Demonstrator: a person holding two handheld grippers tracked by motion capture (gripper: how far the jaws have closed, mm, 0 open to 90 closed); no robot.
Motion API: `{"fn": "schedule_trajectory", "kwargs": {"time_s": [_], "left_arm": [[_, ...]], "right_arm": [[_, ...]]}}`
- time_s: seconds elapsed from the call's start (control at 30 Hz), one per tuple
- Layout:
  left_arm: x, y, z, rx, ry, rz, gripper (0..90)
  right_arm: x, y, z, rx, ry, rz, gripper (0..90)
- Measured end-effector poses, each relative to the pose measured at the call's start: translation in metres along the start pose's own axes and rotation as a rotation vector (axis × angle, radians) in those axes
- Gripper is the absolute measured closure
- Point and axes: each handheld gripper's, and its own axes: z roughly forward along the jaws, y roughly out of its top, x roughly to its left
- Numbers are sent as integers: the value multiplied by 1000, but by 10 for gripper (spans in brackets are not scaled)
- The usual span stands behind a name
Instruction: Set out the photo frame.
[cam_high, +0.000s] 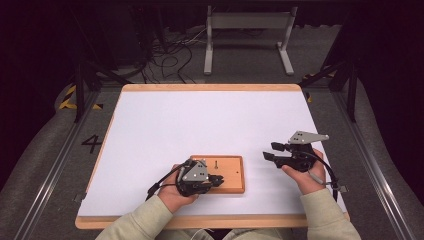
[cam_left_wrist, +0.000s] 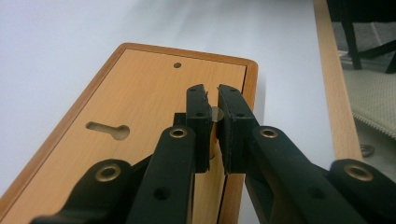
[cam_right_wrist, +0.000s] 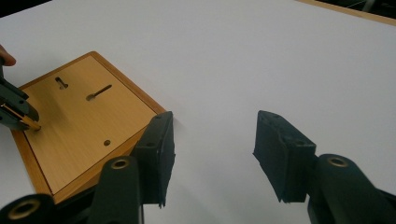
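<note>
A flat wooden board lies on the white table near the front. It has a keyhole slot and a small round hole. My left gripper rests over the board's left part, with its jaws closed on a small metal pin. In the left gripper view the left gripper pinches the pin near the board's edge. The pin's brass tip touches the board. My right gripper hovers to the right of the board, open. Nothing sits between the jaws of the right gripper.
The white sheet covers a table with a wooden rim. Beyond the far edge are floor cables and a grey metal stand. A second small dark slot marks the board near the keyhole.
</note>
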Motion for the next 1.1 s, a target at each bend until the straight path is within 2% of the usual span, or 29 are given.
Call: {"fn": "schedule_trajectory", "kwargs": {"time_s": [0.2, 0.33, 0.37, 0.4, 0.67, 0.9, 1.1], "left_arm": [[-6, 0, -1, 10, 39, 78, 835], [-8, 0, -1, 5, 48, 103, 835], [-9, 0, -1, 9, 54, 116, 835], [-11, 0, -2, 13, 65, 147, 835], [-23, 1, -4, 32, 107, 256, 836], [-30, 0, -4, 36, 136, 311, 836], [-36, 0, -4, 45, 158, 348, 836]], "right_arm": [[1, 1, 1, -1, 6, -7, 480], [3, 2, 1, 0, 9, -11, 476], [3, 2, 1, -2, 14, -11, 472], [5, 3, 2, -3, 21, -16, 465], [10, 8, 3, 3, 44, -26, 451], [17, 13, 8, 35, 82, -22, 410], [25, 18, 21, 102, 142, 2, 331]]}}
